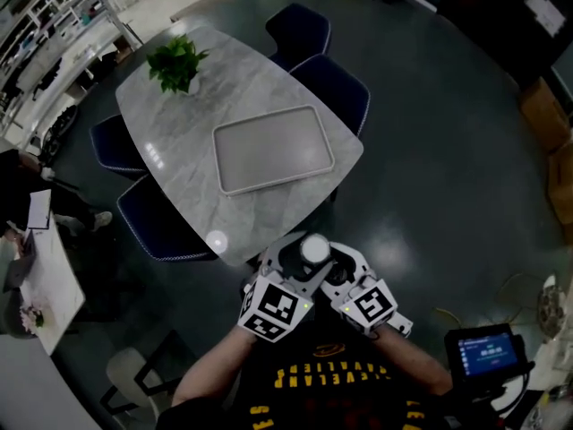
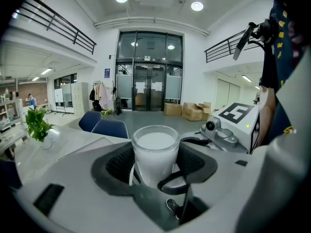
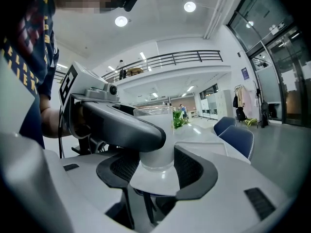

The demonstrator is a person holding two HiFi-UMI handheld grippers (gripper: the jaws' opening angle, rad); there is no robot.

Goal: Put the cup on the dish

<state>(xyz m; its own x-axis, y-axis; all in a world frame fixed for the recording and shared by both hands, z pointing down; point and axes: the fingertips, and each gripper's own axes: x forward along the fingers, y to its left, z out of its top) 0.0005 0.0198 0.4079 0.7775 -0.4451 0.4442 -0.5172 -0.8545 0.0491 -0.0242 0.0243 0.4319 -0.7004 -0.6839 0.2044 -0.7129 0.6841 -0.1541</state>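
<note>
In the head view both grippers are held close together in front of the person's chest, off the near corner of the table. A frosted white cup (image 1: 314, 248) stands upright between them. In the left gripper view the cup (image 2: 155, 152) fills the gap of my left gripper (image 2: 155, 169), whose dark pads press its sides. In the right gripper view the cup (image 3: 156, 137) rests on a flat white dish (image 3: 156, 182), and my right gripper (image 3: 155, 176) is shut on that dish. The left gripper's grey jaw crosses in front of the cup there.
A grey marble table (image 1: 179, 141) lies ahead, carrying an empty grey tray (image 1: 273, 149) and a potted plant (image 1: 176, 64) at its far end. Dark blue chairs (image 1: 336, 88) stand around it. A device with a lit screen (image 1: 488, 352) is at the lower right.
</note>
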